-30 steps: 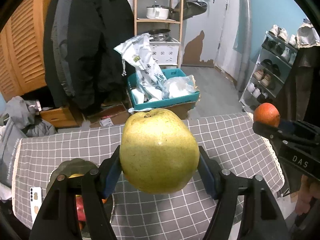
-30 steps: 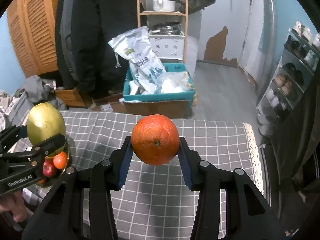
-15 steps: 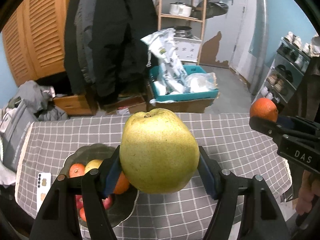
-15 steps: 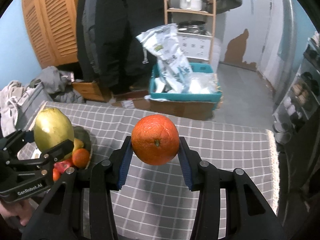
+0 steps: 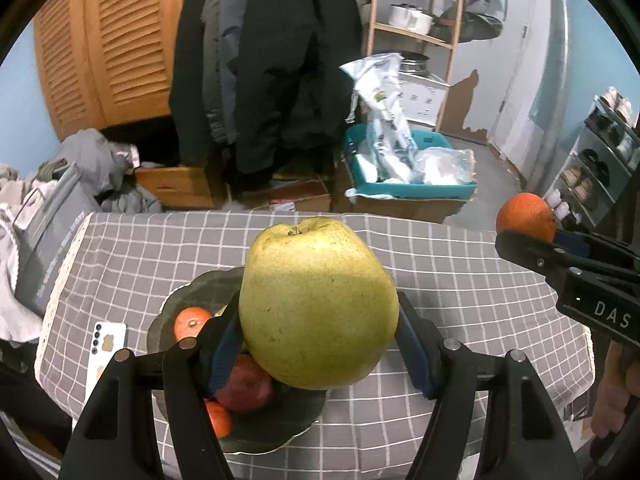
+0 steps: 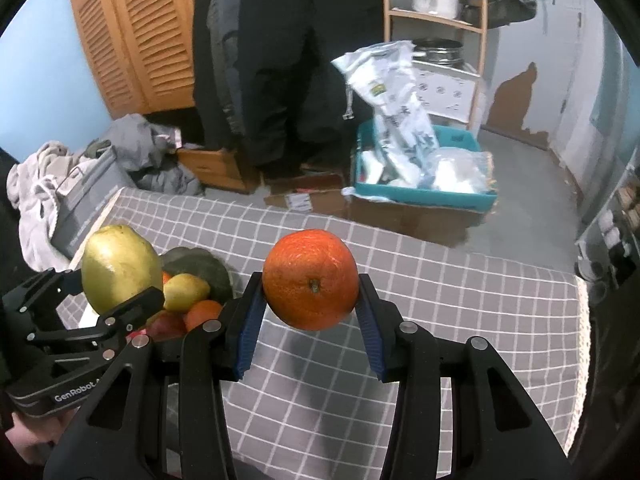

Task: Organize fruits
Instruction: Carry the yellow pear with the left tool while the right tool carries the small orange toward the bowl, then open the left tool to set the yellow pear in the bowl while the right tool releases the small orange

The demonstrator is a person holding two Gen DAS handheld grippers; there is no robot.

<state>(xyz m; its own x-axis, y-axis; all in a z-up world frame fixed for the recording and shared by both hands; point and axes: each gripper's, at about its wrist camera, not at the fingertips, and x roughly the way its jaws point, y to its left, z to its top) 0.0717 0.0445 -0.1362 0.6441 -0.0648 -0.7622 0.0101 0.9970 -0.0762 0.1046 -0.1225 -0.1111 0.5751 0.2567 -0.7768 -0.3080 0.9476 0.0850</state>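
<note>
Left tongs (image 5: 320,354) grip a large, speckled yellow-green pear (image 5: 318,304) above the fruit bowl (image 5: 276,420). Right tongs (image 6: 311,334) clasp a dimpled orange (image 6: 311,284).

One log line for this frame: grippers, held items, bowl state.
left gripper: shut on pear | right gripper: shut on orange | bowl: several fruits inside | both held above checked tablecloth

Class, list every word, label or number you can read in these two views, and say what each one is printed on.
"DAS": on the right gripper body, cut off by the frame edge.
"GenRobot": on the left gripper body; what follows is hidden.
Print on the white bag: too blurred to read.
Label on the flattened cardboard: too small to read.
</note>
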